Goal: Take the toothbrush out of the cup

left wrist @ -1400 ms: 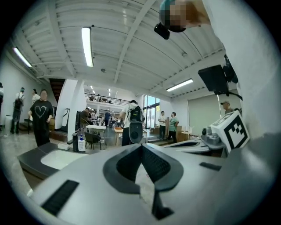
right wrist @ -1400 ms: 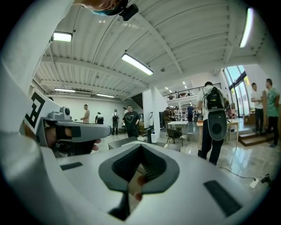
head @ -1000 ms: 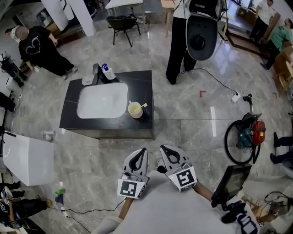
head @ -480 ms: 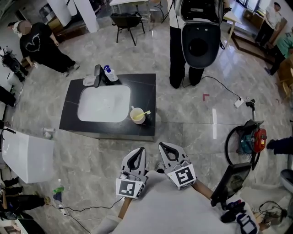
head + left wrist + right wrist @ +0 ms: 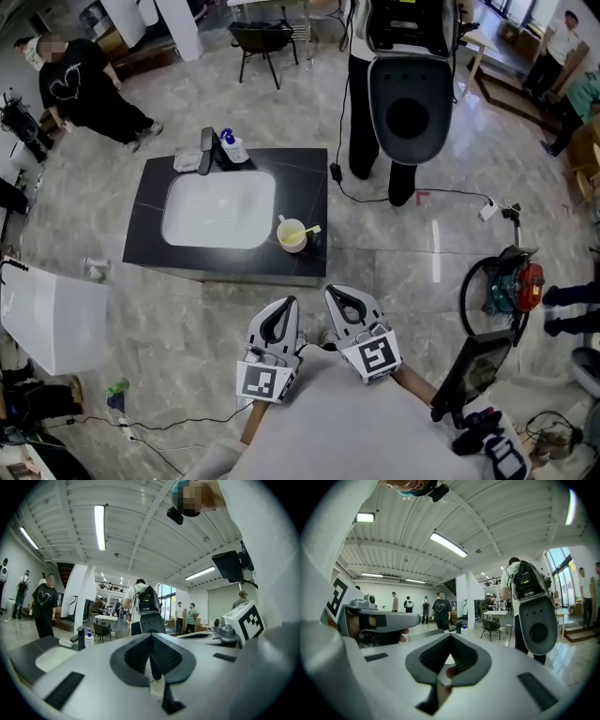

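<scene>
A pale yellow cup (image 5: 292,234) stands on the black counter (image 5: 305,178), to the right of the white sink (image 5: 220,210). A toothbrush (image 5: 310,230) with a light green handle leans out of the cup to the right. My left gripper (image 5: 289,303) and right gripper (image 5: 333,298) hover side by side over the floor, short of the counter's near edge. Both are shut with nothing in them and point level toward the counter. In the left gripper view the shut left gripper (image 5: 151,635) hides the cup. In the right gripper view the right gripper (image 5: 450,637) is shut too.
A faucet (image 5: 206,150) and a soap bottle (image 5: 231,147) stand behind the sink. A person carrying a large white shell (image 5: 408,103) stands beyond the counter's right end, with a cable (image 5: 450,194) on the floor. A white block (image 5: 52,323) lies at left and a red wheeled machine (image 5: 506,281) at right.
The counter with the cup has drawn closer in the head view as both grippers moved forward together. Both stay shut. The person with the white shell has shifted slightly.
</scene>
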`<state>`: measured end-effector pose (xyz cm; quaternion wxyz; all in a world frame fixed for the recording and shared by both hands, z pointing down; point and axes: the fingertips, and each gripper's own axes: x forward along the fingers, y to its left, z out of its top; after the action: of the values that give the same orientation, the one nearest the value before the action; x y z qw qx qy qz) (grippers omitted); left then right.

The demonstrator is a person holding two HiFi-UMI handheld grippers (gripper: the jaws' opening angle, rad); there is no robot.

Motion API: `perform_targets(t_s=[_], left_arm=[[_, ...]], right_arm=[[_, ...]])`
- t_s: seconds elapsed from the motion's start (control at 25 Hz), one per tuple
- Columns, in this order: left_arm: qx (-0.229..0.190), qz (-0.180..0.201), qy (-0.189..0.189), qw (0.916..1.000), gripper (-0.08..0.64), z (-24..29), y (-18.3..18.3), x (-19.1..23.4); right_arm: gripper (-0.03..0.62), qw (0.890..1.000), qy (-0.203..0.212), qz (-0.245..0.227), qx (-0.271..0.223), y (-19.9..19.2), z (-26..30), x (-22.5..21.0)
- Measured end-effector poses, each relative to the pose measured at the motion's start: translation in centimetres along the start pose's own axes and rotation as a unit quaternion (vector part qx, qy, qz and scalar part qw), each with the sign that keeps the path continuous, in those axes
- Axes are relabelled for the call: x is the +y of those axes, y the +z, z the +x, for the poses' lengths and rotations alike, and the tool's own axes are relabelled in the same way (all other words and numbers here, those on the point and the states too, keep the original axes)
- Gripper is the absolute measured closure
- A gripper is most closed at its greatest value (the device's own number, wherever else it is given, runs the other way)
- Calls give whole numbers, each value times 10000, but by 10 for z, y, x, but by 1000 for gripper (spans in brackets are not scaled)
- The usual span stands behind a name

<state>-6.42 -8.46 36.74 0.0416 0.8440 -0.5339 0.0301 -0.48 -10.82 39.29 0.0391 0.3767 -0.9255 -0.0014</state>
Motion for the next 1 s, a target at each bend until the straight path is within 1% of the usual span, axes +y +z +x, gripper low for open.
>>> perform_targets(t_s=[0.04,0.08,0.2,0.24,0.36,0.44,0.6,0.76,1.0], left_arm=[[35,77,-10,10000,557,-2,1,3],[30,51,-5,10000,557,-5,2,6],[-56,-435,80,9990,556,-9,1,8],[-23,-485,62,9988,557,-10,-3,7],[205,-377,-108,9990,557,-13,-19,2],[311,-449,-164,9984,557,-13,-27,-2],[509,-935,-130,9942,557,-11,-46,-10],[598,-993,-141,9932,556,-4,-68,-6],[795,-1091,-69,9908,557,0,-99,3]], right_arm=[[588,10000,-17,42,-38,3,2,2],[588,9999,-31,90,-69,6,3,4],[588,9999,-37,124,-82,7,6,9],[588,9998,-53,156,-88,6,7,10],[588,9992,-167,358,-12,-1,6,10],[588,9986,-236,460,83,-8,5,8],[588,9975,-320,576,250,-27,2,6],[588,9957,-468,759,256,-41,7,1],[588,9927,-567,952,485,-73,8,5]])
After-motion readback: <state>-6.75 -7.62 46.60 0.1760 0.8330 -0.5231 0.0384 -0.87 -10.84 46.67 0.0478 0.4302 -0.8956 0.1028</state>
